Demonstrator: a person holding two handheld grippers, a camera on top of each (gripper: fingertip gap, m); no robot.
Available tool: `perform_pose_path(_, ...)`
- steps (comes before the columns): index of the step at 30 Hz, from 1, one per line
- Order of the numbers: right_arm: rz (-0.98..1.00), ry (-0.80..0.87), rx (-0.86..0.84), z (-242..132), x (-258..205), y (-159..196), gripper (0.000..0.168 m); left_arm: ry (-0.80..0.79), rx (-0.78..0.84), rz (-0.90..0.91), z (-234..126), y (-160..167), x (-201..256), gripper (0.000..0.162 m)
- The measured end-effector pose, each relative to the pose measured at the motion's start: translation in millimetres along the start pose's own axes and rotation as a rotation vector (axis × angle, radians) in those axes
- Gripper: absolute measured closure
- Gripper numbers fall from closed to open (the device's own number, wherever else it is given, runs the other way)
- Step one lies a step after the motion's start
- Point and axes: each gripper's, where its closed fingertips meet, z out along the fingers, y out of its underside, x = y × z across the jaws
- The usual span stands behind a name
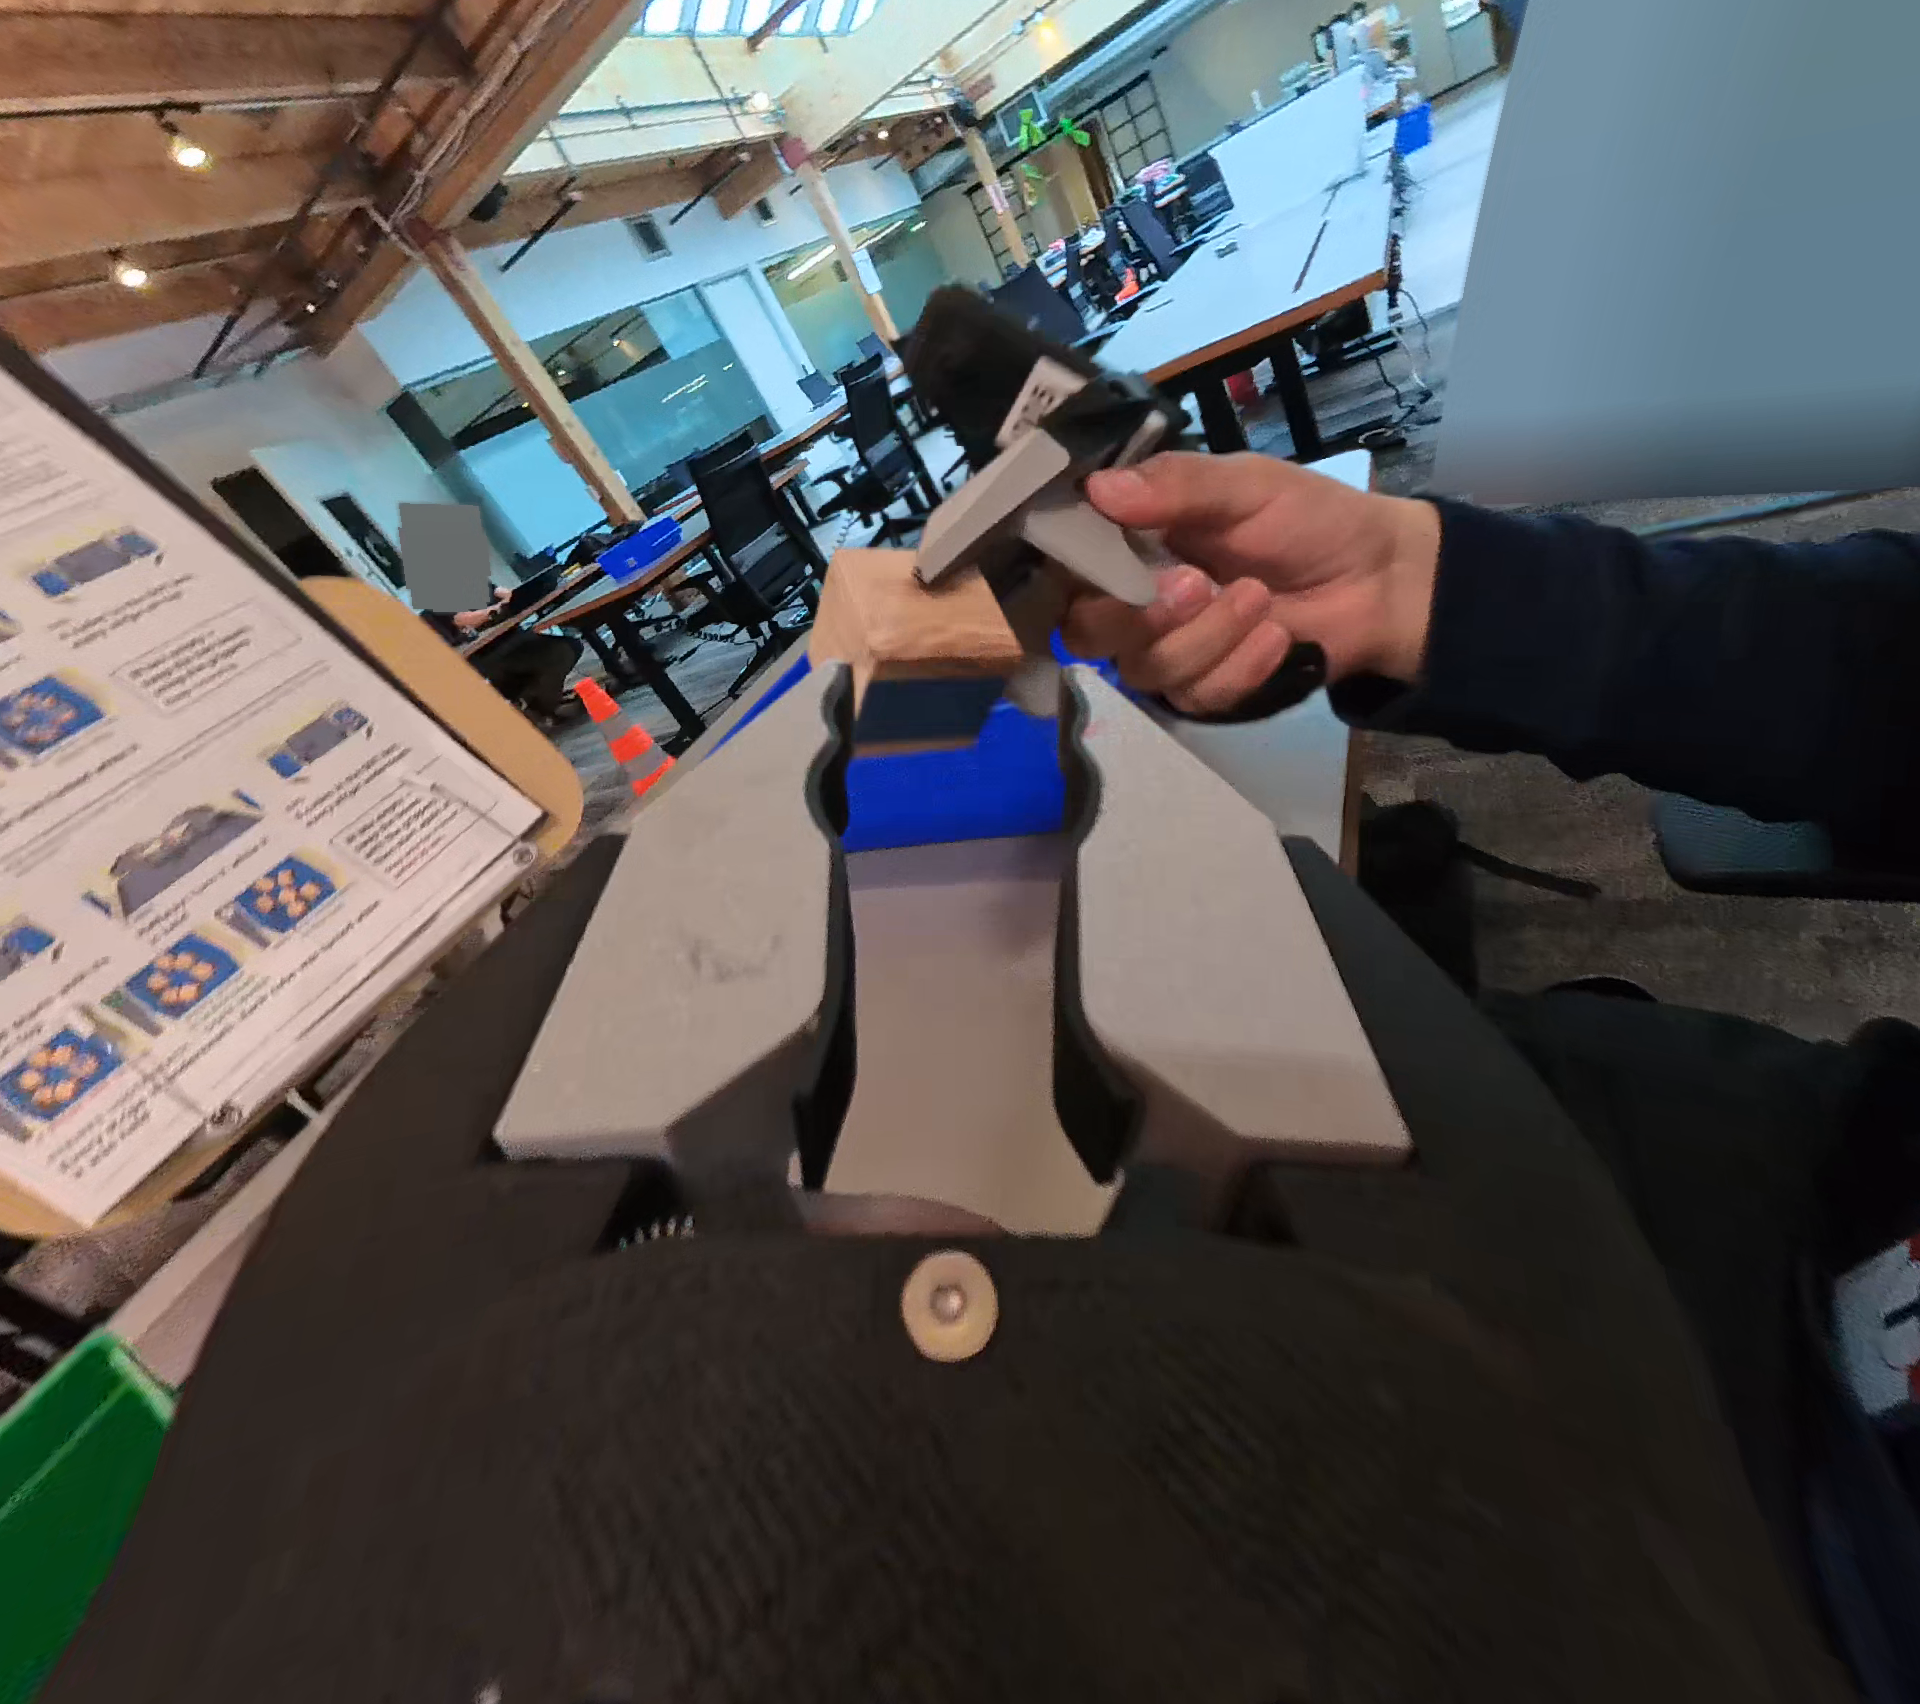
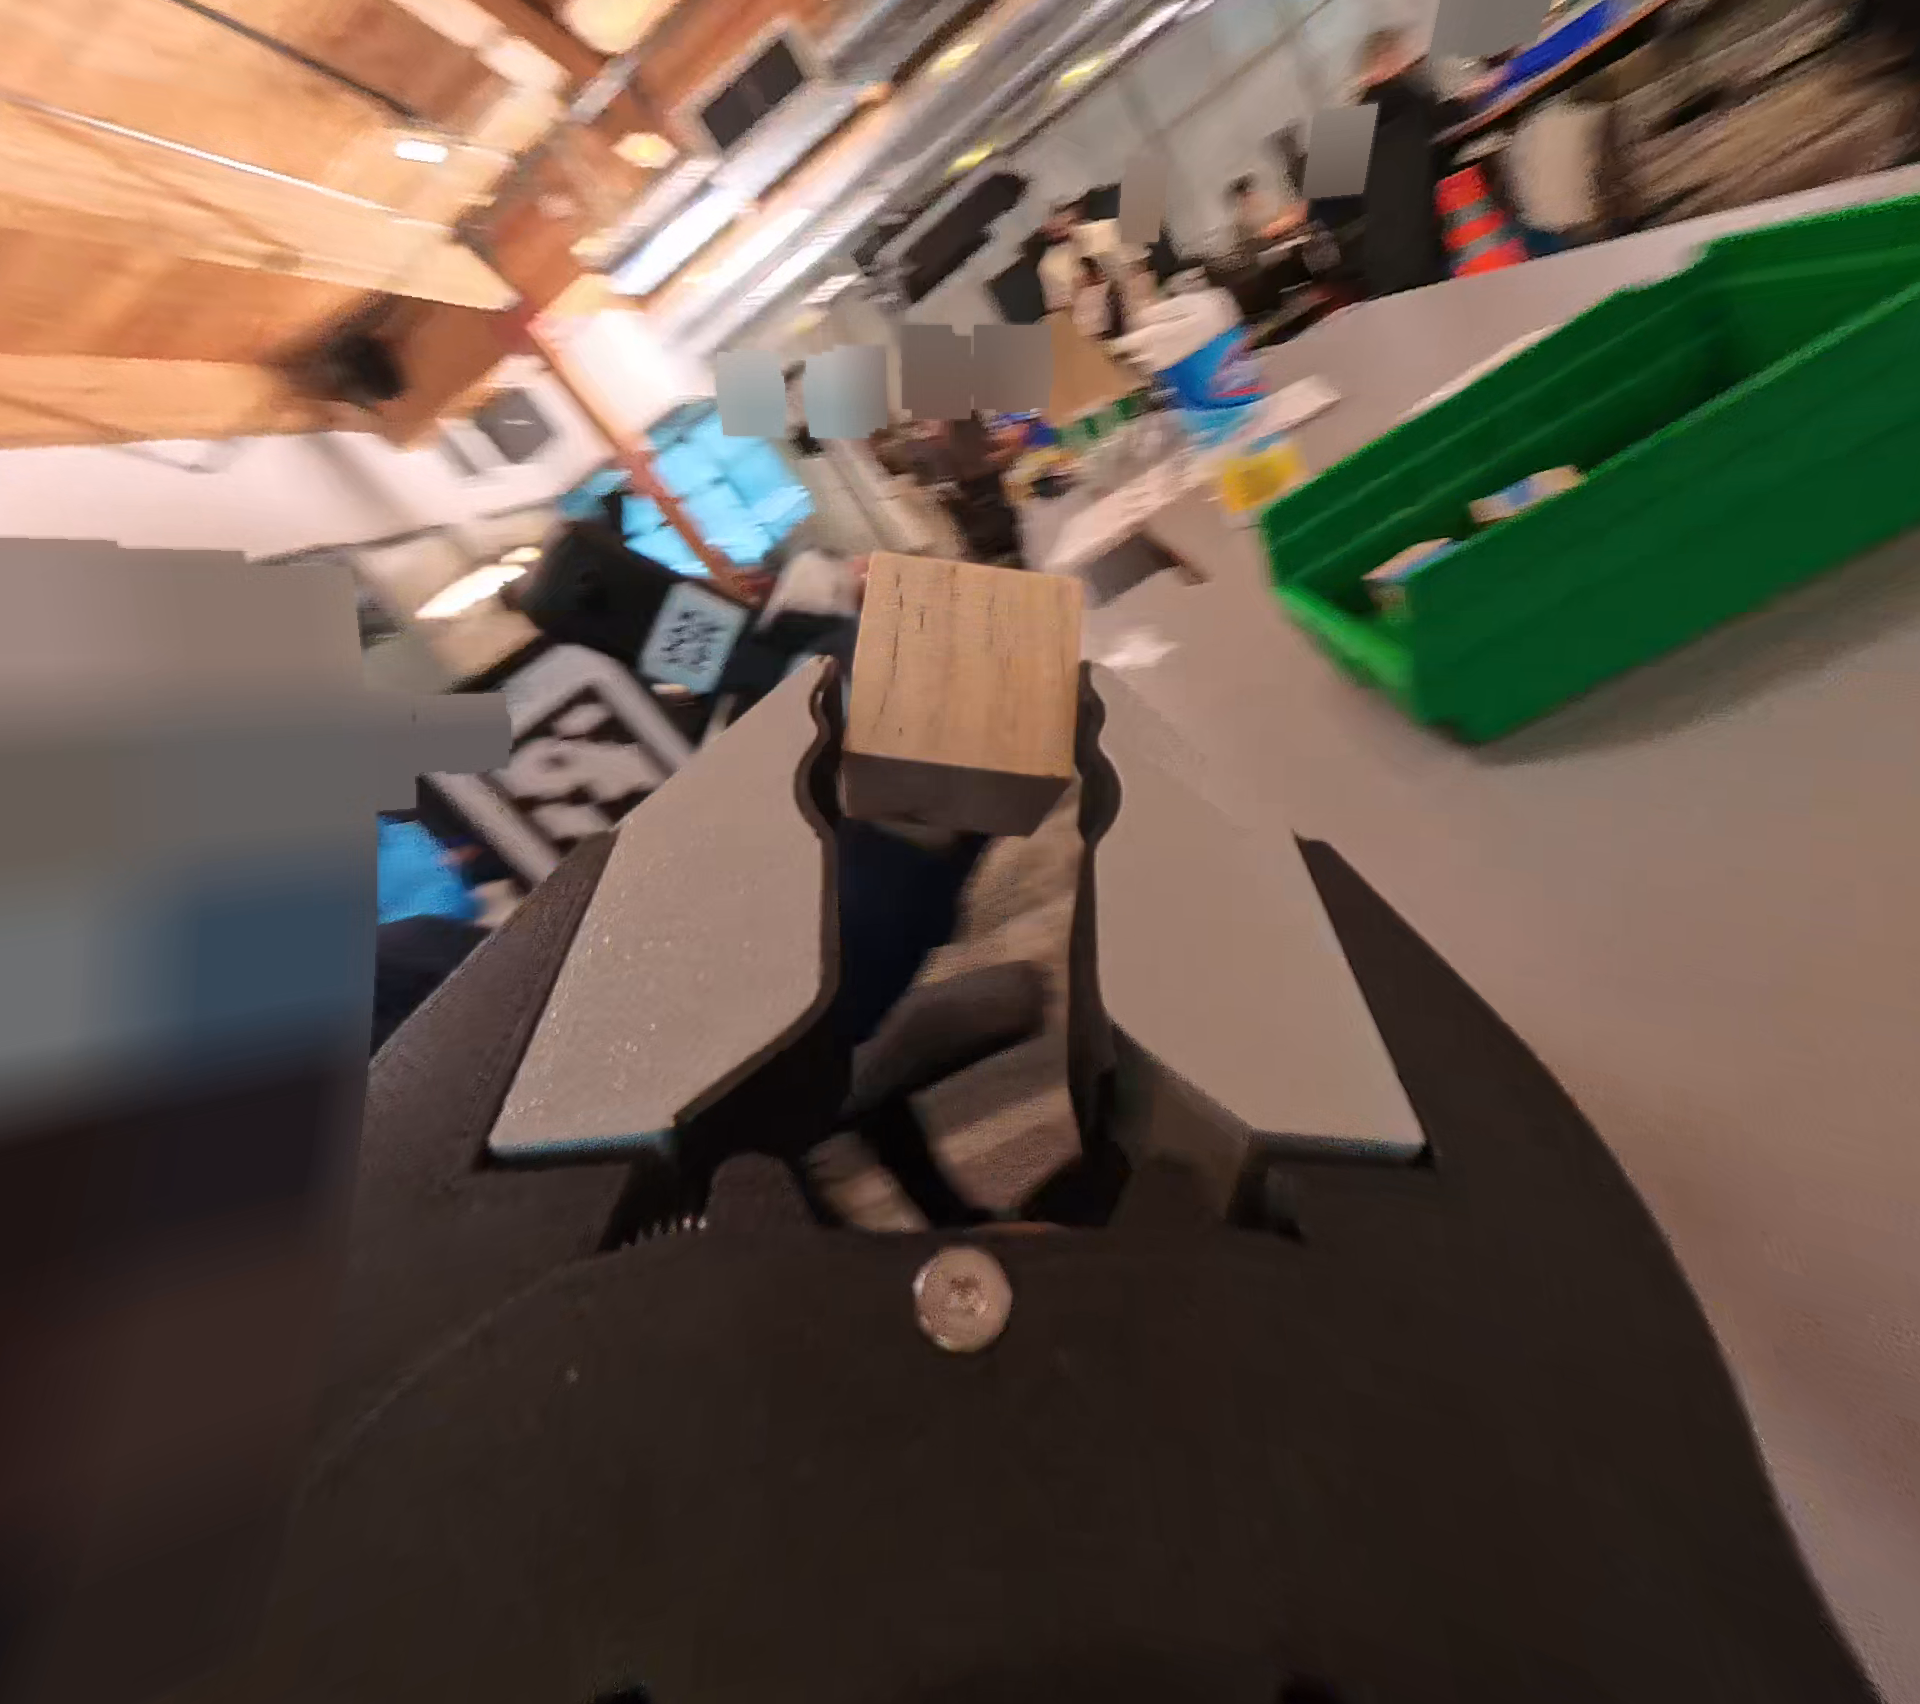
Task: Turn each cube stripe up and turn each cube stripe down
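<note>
A plain wooden cube [image 2: 961,667] sits clamped between the fingertips of my right gripper [image 2: 956,719], held up in the air; its lower face looks dark. In the left wrist view a hand holds the right gripper [image 1: 977,626], with one finger on top of the cube [image 1: 904,626] and one under it. My left gripper [image 1: 956,709] is open, jaws about a cube's width apart, and the cube sits just past its tips. I cannot tell whether its fingers touch the cube. The left gripper also shows blurred in the right wrist view [image 2: 623,615].
A blue tray [image 1: 956,792] lies on the grey table [image 2: 1558,875] below the cube. A green bin [image 2: 1610,532] holding small items stands on the table; its corner also shows in the left wrist view [image 1: 73,1467]. A printed instruction sheet [image 1: 208,771] stands at the left.
</note>
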Motion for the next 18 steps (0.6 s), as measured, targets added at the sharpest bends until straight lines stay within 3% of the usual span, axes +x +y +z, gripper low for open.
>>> perform_pose_path(3, -0.198, 0.381, 0.027, -43, 49, -24, 0.126, -0.061, -0.021, -0.014, -13, 16, -11, 0.124)
perform_pose_path(7, -0.396, 0.906, 0.047, -138, 112, -68, 0.127, -0.198, -0.046, 0.052, -35, 25, -35, 0.123)
perform_pose_path(9, -0.403, 1.096, 0.006, -178, 149, -82, 0.126, -0.241, 0.001, 0.034, -43, 18, -45, 0.135)
perform_pose_path(10, -0.38, 1.158, -0.018, -193, 168, -85, 0.126, -0.244, 0.018, 0.0, -44, 15, -49, 0.15)
perform_pose_path(14, -0.229, 1.304, -0.143, -228, 247, -81, 0.126, -0.313, -0.117, -0.237, -41, 40, -76, 0.162)
perform_pose_path(18, -0.141, 1.389, -0.268, -235, 307, -67, 0.126, -0.44, -0.271, -0.334, -49, 76, -97, 0.143)
